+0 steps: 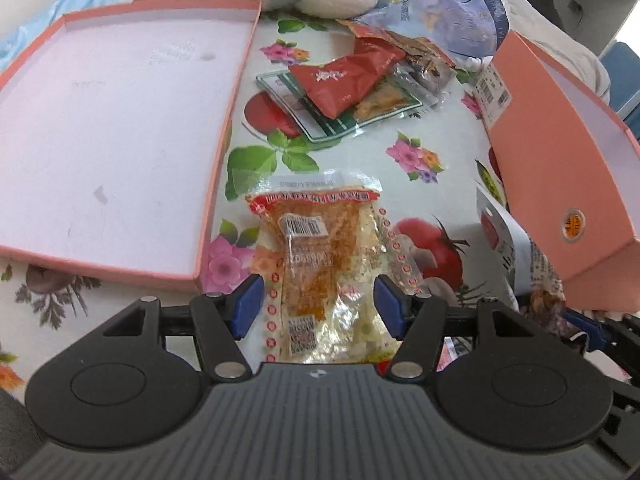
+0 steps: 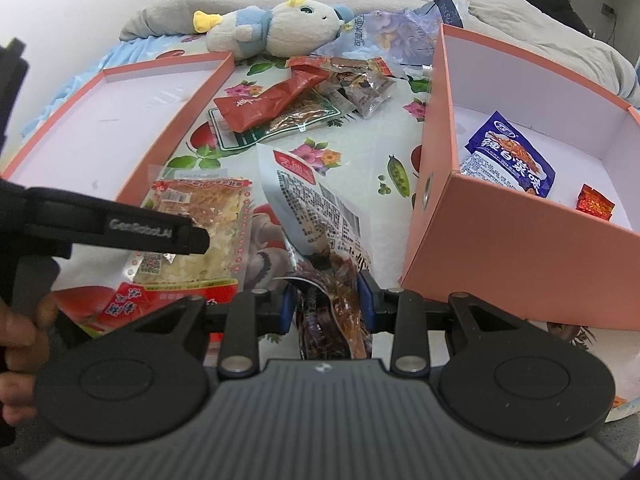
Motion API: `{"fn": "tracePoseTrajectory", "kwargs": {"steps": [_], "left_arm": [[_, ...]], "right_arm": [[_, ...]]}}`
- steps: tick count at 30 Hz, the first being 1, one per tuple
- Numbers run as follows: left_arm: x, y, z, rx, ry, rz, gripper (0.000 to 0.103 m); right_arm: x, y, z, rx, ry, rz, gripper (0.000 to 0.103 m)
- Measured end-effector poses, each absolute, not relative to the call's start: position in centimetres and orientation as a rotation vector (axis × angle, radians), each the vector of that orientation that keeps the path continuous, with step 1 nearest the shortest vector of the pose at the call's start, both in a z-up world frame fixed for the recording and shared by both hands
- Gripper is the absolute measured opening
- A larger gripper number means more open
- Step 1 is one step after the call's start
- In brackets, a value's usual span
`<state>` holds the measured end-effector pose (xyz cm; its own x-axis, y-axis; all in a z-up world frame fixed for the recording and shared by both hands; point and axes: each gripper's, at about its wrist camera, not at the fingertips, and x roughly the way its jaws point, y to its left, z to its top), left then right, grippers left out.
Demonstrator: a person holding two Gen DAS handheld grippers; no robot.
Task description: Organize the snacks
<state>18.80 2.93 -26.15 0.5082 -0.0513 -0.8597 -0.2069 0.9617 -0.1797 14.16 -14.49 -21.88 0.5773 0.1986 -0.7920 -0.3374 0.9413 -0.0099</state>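
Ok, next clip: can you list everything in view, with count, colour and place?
Shallow tray: 1, pink rim, white inside, far left, nothing in it.
Deep box: 1, pink outside, white inside, right.
Blue packet: 1, blue, inside the deep box.
Small red packet: 1, red, inside the deep box.
Clear orange packet: 1, flat on the cloth between the left gripper's pads.
White printed packet: 1, white top, brown contents, clamped in the right gripper.
Snack pile: several, red, green-edged, clear, pale blue, middle back.
Plush toy: 1, white and blue, back.
Floral tablecloth: 1, white with flowers.
Left gripper: black, blue pads, open.
Right gripper: black, shut on the white printed packet.
Hand: 1, lower left, on the left gripper's handle.
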Motion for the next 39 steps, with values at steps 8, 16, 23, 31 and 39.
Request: {"fn": "tracePoseTrajectory", "kwargs": {"steps": [8, 16, 23, 31, 39], "left_arm": [[19.9, 2.2, -26.6, -0.212, 1.023, 0.101, 0.067], [20.6, 1.2, -26.7, -0.123, 1.038, 0.041, 0.060], [20.7, 1.2, -26.2, -0.089, 1.035, 0.009, 0.027], [20.0, 1.6, -24.9, -0.150, 1.028, -0.020, 0.016], [19.3, 2.2, -21.2, -0.186, 0.966, -0.026, 0.015]], "right_arm": [[14.1, -14.8, -21.9, -0.155, 0.896, 0.315, 0.035], [14.5, -15.8, -21.8, -0.124, 0.884, 0.295, 0.035], [14.7, -16.4, -21.6, -0.105, 0.875, 0.290, 0.035], [14.8, -16.5, -20.4, -0.077, 0.851, 0.302, 0.035], [14.9, -16.7, -18.0, -0.022, 0.815, 0.334, 0.035]]}}
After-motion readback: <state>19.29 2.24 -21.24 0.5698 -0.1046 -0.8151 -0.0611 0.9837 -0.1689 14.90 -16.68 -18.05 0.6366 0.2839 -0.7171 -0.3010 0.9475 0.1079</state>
